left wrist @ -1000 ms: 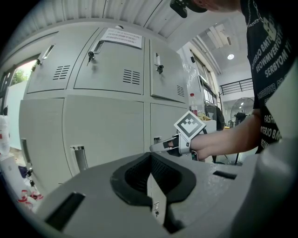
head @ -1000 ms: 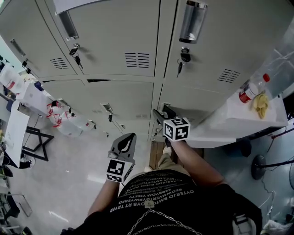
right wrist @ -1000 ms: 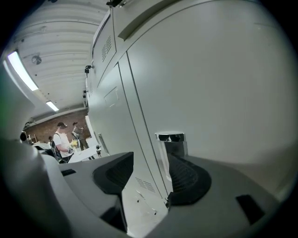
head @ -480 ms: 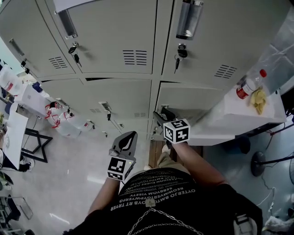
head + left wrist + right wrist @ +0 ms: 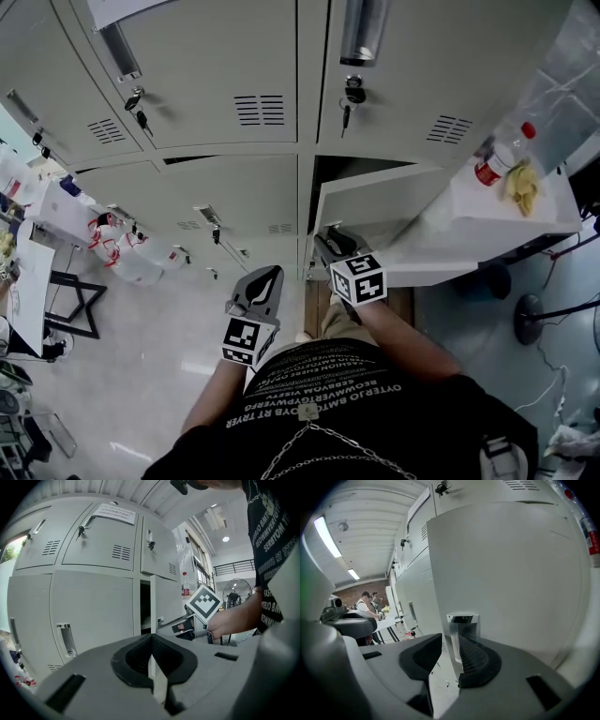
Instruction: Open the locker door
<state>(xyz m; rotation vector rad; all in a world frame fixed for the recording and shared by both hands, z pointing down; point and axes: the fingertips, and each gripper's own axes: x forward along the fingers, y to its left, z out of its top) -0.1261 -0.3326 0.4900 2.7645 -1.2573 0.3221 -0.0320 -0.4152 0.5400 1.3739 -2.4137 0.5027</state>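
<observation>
The lower grey locker door stands ajar, with a dark gap at its left edge. My right gripper is at that edge. Its jaws have just been closing around the chrome handle and the door edge. The handle lies against the right pad, and a narrow gap shows beside the left pad, so my right gripper is still open. My left gripper hangs shut and empty to the left, in front of the neighbouring closed locker. In the left gripper view the left gripper faces the ajar door.
Keys hang in the locks of the upper lockers. A white table at the right carries a red-capped bottle. A fan base stands on the floor beyond it. White tables and bags are at the left.
The lower locker door has swung further out from the frame, widening the dark gap. My right gripper has come back with its edge. The left gripper has hardly moved.
</observation>
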